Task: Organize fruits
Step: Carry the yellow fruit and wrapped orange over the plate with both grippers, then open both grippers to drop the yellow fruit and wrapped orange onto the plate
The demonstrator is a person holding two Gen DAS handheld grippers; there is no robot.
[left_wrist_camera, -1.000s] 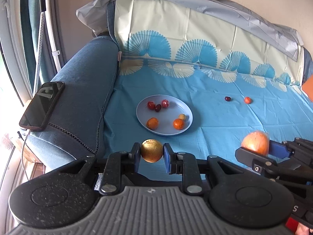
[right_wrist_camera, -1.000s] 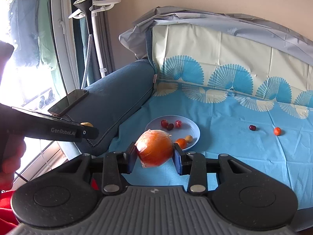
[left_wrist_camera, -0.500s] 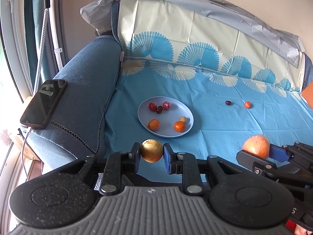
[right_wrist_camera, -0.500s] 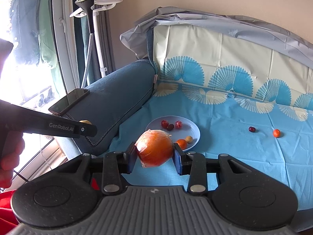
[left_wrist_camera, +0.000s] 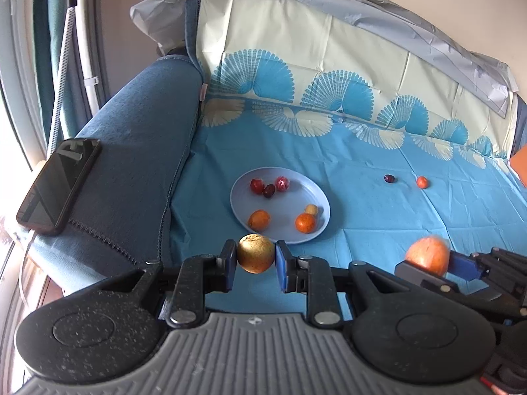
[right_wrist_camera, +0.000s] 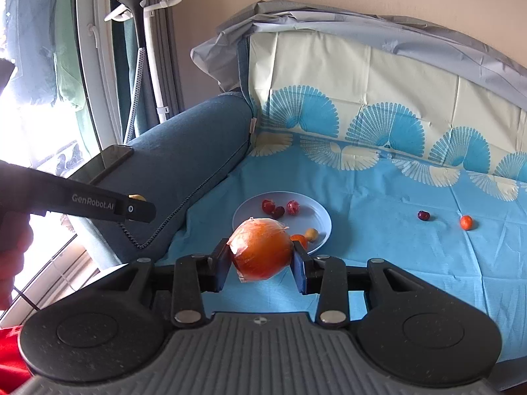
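Note:
My left gripper (left_wrist_camera: 256, 261) is shut on a small golden-brown round fruit (left_wrist_camera: 255, 252), held just in front of the pale blue plate (left_wrist_camera: 242, 202). My right gripper (right_wrist_camera: 262, 265) is shut on a large orange fruit in clear wrap (right_wrist_camera: 262, 252), also near the plate (right_wrist_camera: 324, 217); that same orange fruit (left_wrist_camera: 427, 254) shows at the right of the left wrist view. The plate holds several small red and orange fruits. A dark plum (left_wrist_camera: 389, 178) and a small orange fruit (left_wrist_camera: 422, 182) lie loose on the blue cloth to the right.
A phone (left_wrist_camera: 59, 181) rests on the blue sofa armrest (left_wrist_camera: 138, 151) at the left. The patterned cloth runs up the backrest (left_wrist_camera: 329, 59). A white stand (right_wrist_camera: 148, 49) and curtains are by the window. A hand (right_wrist_camera: 13, 256) holds the left gripper's handle.
Both grippers have moved forward toward the plate, each still holding its fruit; the plate and the loose fruits appear nearer in both views.

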